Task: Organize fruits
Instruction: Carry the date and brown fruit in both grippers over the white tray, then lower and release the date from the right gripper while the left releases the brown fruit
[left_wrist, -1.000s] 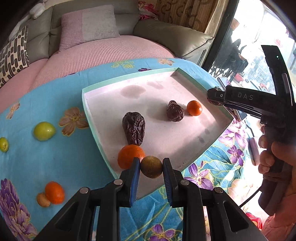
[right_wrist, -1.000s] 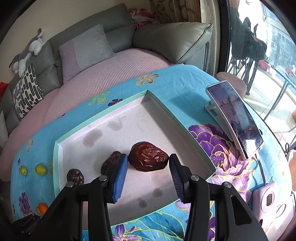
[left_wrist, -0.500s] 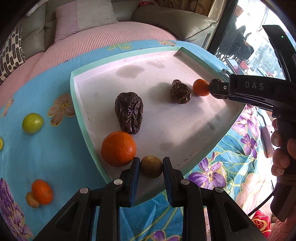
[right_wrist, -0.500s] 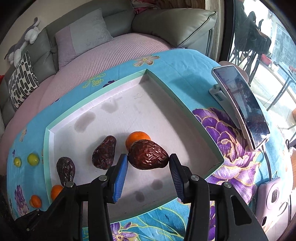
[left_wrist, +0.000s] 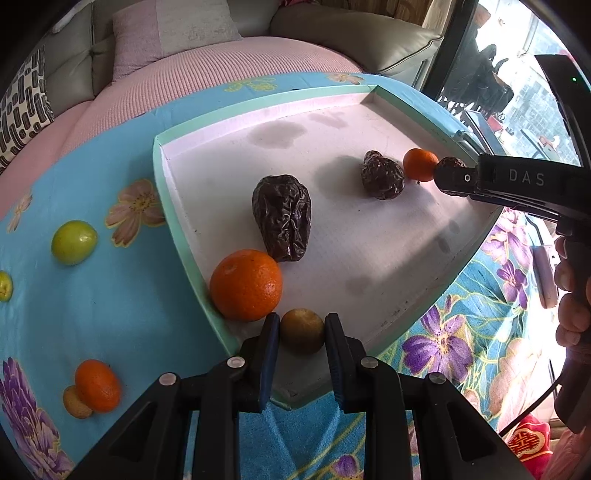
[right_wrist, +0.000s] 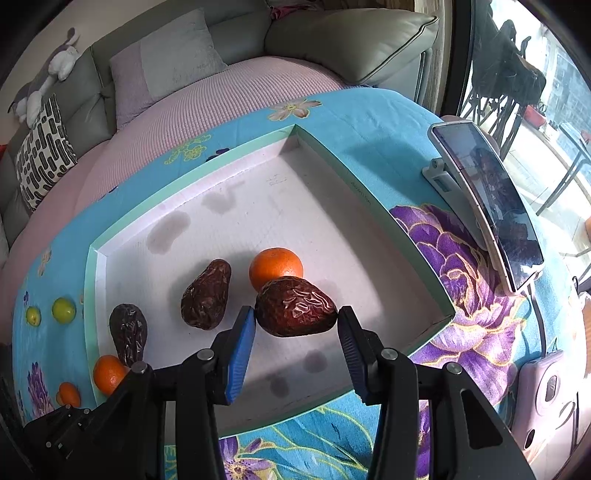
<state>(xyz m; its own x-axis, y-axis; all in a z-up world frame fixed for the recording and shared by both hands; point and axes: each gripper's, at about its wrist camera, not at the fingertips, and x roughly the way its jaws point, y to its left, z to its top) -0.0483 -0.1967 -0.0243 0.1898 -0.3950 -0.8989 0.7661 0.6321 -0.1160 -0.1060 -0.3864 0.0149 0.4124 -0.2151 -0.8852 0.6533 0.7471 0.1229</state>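
My left gripper (left_wrist: 301, 330) is shut on a small brown-green fruit (left_wrist: 302, 330), low over the near corner of the green-rimmed white tray (left_wrist: 177, 236). A large orange (left_wrist: 245, 284) lies just left of it, against a dark wrinkled date (left_wrist: 282, 216). Further in are a second date (left_wrist: 382, 181) and a small orange (left_wrist: 419, 165). My right gripper (right_wrist: 296, 319) is shut on a reddish-brown date (right_wrist: 295, 312), held over the tray (right_wrist: 417, 251) in front of that small orange (right_wrist: 276, 267). Two dates (right_wrist: 206, 295) (right_wrist: 128, 334) lie to its left.
On the blue flowered cloth left of the tray lie a green fruit (left_wrist: 74, 242), another at the edge (left_wrist: 4, 286), a small orange (left_wrist: 97, 385) and a tan fruit (left_wrist: 75, 402). A phone on a stand (right_wrist: 487, 199) stands right of the tray. A sofa with cushions is behind.
Both grippers have come lower and closer to the tray floor with their fruit. The large orange now sits left of the left gripper instead of behind it.
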